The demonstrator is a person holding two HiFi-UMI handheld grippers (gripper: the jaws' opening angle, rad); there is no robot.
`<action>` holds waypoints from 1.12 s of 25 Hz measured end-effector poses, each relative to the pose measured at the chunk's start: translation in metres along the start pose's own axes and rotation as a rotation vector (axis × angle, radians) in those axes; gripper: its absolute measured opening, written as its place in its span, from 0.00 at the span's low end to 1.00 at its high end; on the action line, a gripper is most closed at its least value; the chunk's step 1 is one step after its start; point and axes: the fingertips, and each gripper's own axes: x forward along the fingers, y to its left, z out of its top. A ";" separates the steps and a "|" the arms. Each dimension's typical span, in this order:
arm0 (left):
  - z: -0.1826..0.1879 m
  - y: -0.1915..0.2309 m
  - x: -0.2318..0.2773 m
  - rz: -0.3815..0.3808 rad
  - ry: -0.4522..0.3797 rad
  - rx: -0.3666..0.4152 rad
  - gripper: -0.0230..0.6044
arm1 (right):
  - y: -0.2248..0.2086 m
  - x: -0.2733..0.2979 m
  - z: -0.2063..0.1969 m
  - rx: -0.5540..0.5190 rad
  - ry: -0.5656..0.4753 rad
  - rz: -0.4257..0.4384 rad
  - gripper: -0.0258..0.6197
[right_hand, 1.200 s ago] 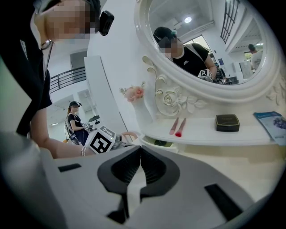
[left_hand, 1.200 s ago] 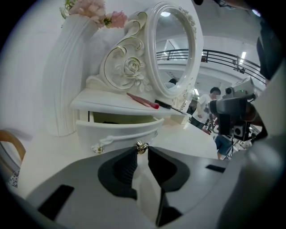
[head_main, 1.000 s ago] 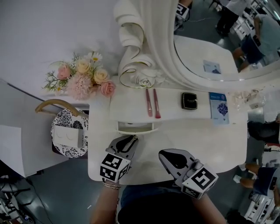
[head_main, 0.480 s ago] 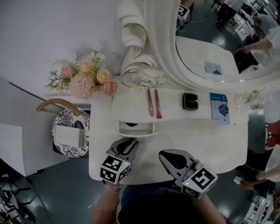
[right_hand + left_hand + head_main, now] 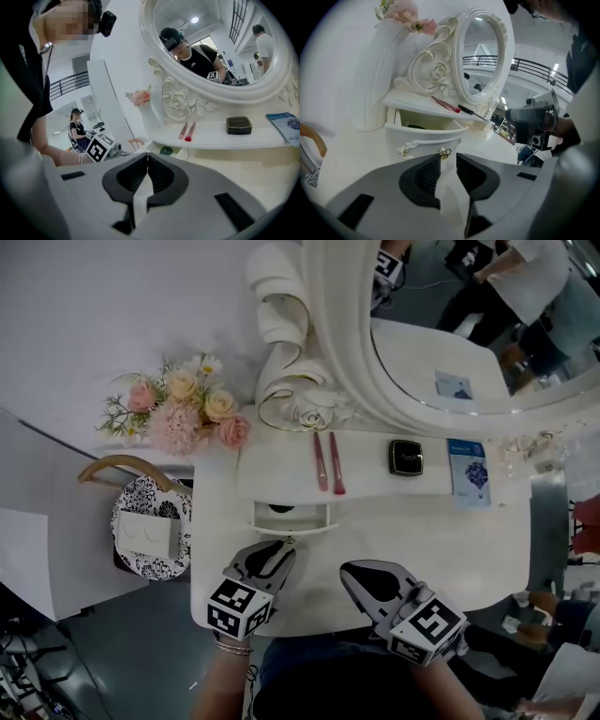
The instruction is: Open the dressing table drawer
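Observation:
The white dressing table [image 5: 441, 549] has its small left drawer [image 5: 291, 518] pulled partly out from under the shelf. In the left gripper view the curved drawer front [image 5: 424, 138] carries a gold knob [image 5: 445, 151]. My left gripper [image 5: 278, 547] [image 5: 448, 158] sits just in front of that knob, jaws opening, with a clear gap and nothing pressed between the pads. My right gripper [image 5: 350, 570] [image 5: 147, 155] hovers over the tabletop to the right, shut and empty. Something dark green [image 5: 165, 150] lies inside the drawer.
On the shelf lie two pink brushes [image 5: 327, 461], a black compact [image 5: 406, 457] and a blue booklet [image 5: 469, 471]. An oval mirror [image 5: 450, 352] rises behind. A flower bouquet [image 5: 178, 409] and a patterned basket [image 5: 150, 526] stand at the left. People move about in the background.
The drawer has slid a little further out. My left gripper has drawn slightly back toward me and its jaws have parted off the knob. The right gripper has stayed put.

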 end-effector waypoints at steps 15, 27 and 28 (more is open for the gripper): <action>0.050 -0.020 -0.042 -0.026 -0.109 0.103 0.19 | 0.003 0.002 0.010 0.006 -0.036 -0.022 0.07; 0.071 -0.041 -0.044 -0.038 -0.136 0.182 0.14 | -0.006 -0.018 0.026 -0.018 -0.089 -0.042 0.07; 0.074 -0.043 -0.044 -0.035 -0.141 0.187 0.13 | -0.008 -0.021 0.028 -0.019 -0.093 -0.041 0.07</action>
